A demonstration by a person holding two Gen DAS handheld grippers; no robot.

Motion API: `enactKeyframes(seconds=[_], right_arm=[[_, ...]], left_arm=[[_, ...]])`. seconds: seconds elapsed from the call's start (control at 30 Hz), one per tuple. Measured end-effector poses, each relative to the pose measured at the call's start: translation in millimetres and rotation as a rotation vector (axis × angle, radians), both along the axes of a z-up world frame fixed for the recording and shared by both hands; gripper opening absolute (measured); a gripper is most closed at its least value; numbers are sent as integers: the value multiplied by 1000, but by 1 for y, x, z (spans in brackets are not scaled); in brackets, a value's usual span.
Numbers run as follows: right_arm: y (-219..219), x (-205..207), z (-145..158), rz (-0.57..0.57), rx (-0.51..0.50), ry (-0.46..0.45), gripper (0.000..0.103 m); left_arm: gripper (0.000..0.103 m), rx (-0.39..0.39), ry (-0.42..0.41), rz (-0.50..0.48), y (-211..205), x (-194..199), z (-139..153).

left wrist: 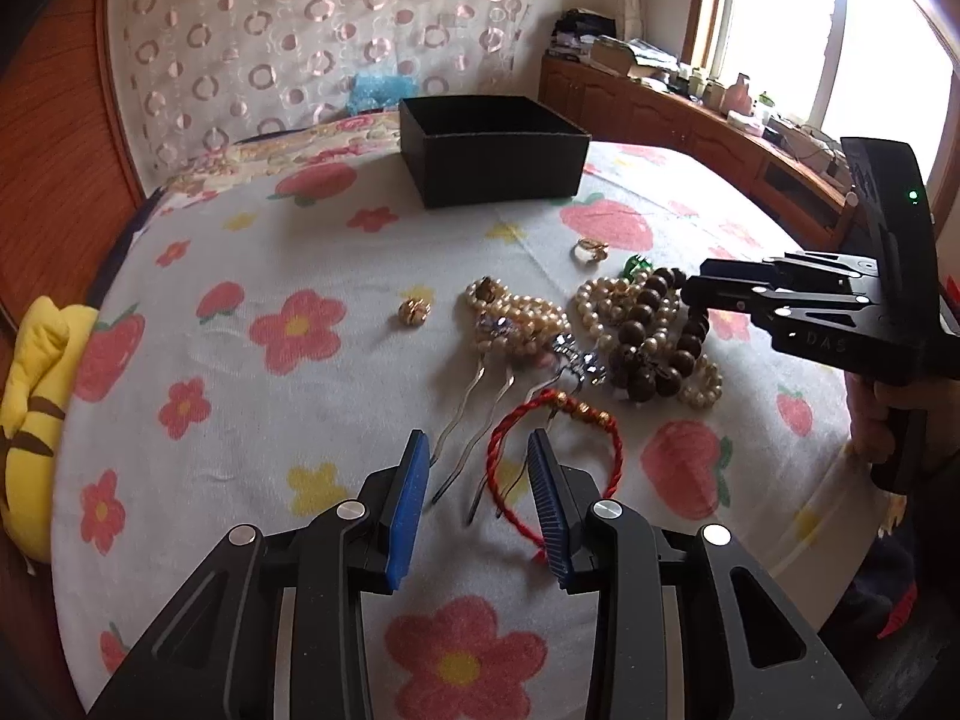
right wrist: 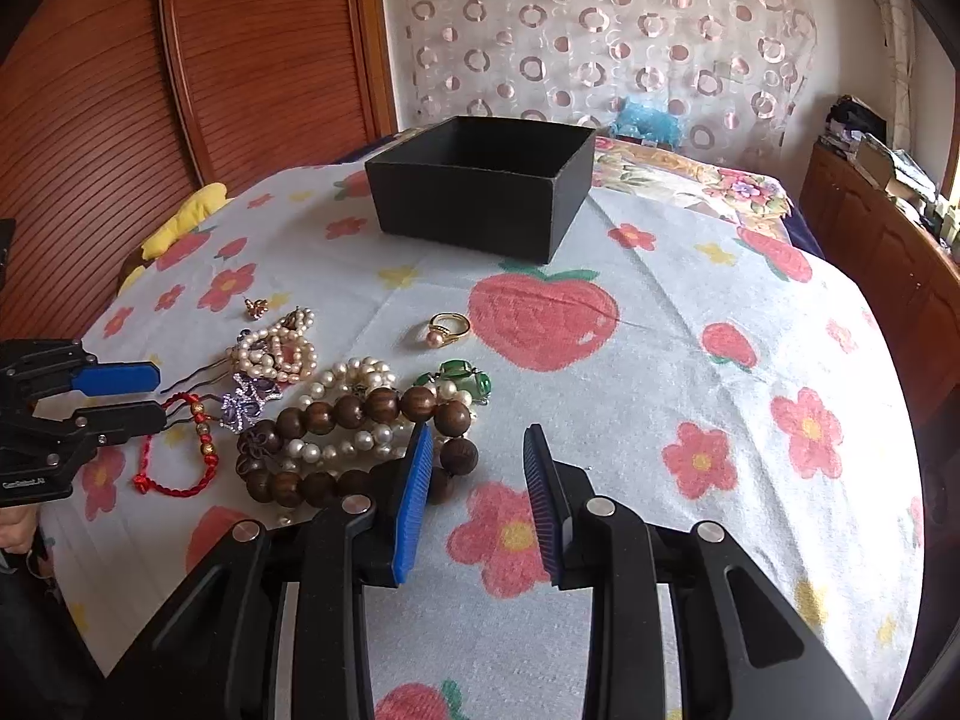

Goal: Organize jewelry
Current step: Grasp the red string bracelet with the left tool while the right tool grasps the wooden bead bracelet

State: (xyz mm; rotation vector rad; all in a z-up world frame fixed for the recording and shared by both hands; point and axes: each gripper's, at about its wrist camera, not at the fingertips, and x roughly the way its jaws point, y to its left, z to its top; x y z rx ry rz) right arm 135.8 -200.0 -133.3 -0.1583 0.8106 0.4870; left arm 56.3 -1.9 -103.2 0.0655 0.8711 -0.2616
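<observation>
Jewelry lies in a heap on a flower-print cloth (left wrist: pixel 336 408): pearl strands (left wrist: pixel 528 324), a brown wooden bead bracelet (left wrist: pixel 654 336), silver hairpins (left wrist: pixel 480 414), a red cord bracelet (left wrist: pixel 555 462), a gold ring (left wrist: pixel 591 251) and a gold earring (left wrist: pixel 414 312). An open black box (left wrist: pixel 492 147) stands behind them. My left gripper (left wrist: pixel 480 444) is open, hovering over the hairpins and red bracelet. My right gripper (right wrist: pixel 477 435) is open, empty, just right of the wooden beads (right wrist: pixel 360 438); it also shows in the left wrist view (left wrist: pixel 696 291).
A yellow plush toy (left wrist: pixel 36 414) lies at the cloth's left edge. A wooden cabinet (left wrist: pixel 690 114) with clutter runs under the window at the right. A wooden panel (right wrist: pixel 150 90) and a curtain (right wrist: pixel 600 30) stand behind the bed.
</observation>
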Motion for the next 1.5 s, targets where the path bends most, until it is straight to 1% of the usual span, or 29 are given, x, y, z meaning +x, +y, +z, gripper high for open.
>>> enactKeyframes(seconds=[0.1, 0.17, 0.2, 0.37, 0.4, 0.43, 0.47, 0.5, 0.67, 0.8, 0.9, 1.07, 1.2, 1.33, 1.4, 1.47, 1.5], right_arm=[[0, 0, 0, 1, -1, 1, 34], [0, 0, 0, 2, -5, -1, 34], [1, 0, -1, 3, -6, -1, 34], [1, 0, -1, 3, -5, -1, 34], [1, 0, -1, 3, -5, -1, 34], [1, 0, -1, 2, -5, -1, 34], [1, 0, -1, 1, -6, -2, 34], [1, 0, -1, 1, -7, -3, 34], [1, 0, -1, 1, -6, -2, 34], [1, 0, -1, 1, -7, -3, 34], [0, 0, -1, 1, -5, -2, 34], [1, -1, 0, 1, -11, -5, 34], [6, -1, -1, 20, -31, -7, 34], [13, 0, -3, 42, -64, -6, 34], [14, 3, -3, 46, -63, 0, 33], [14, 8, -1, 38, -69, 3, 30], [15, 9, -1, 43, -69, 7, 21]], left_arm=[[28, 6, -5, -10, -4, 4, 0], [23, -1, 1, -8, -4, 9, -1], [18, -7, 4, -9, -4, 11, -1], [16, -29, 6, -10, -1, 17, -3], [15, -28, 5, -11, -1, 18, -3], [8, -30, 5, -12, -1, 18, -2], [4, -30, 5, -13, -1, 18, -3], [3, -30, 6, -13, -1, 19, -3], [2, -23, -16, 8, 3, 16, 1], [2, -38, -39, 33, 10, 12, 10], [2, -57, -73, 51, 17, 5, 23], [2, -64, -133, 74, 22, -4, 41], [2, -61, -175, 78, 23, -9, 53], [2, -64, -194, 76, 24, -11, 59], [2, -66, -197, 74, 24, -12, 60], [2, -68, -197, 72, 24, -13, 59], [2, -68, -196, 70, 24, -13, 58]])
